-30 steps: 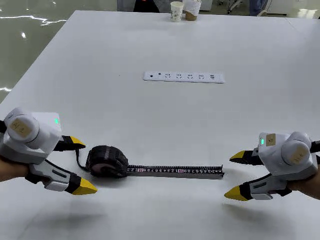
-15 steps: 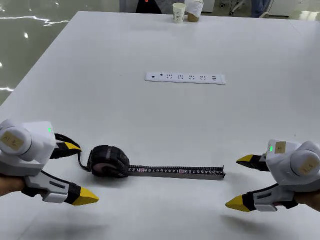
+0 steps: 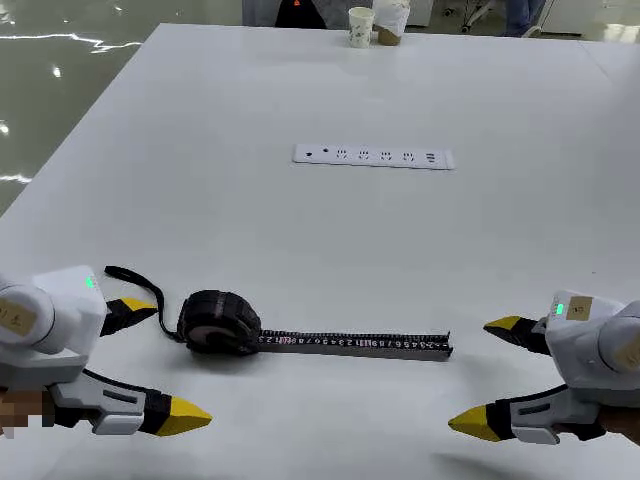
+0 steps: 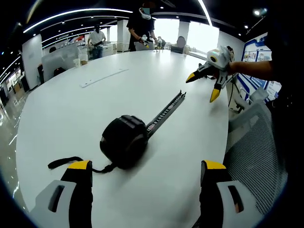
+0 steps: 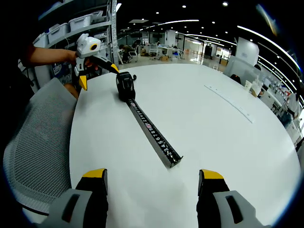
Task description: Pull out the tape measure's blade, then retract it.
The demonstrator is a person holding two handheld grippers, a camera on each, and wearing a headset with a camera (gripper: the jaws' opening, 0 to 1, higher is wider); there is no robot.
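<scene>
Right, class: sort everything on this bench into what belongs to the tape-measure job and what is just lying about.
Belongs to the job:
tape measure
its blade, pulled out flat
left gripper, open
right gripper, open

Just lying about:
power strip
paper cup

Bare table (image 3: 300,235) btwn blade (image 3: 355,343), power strip (image 3: 373,156)
</scene>
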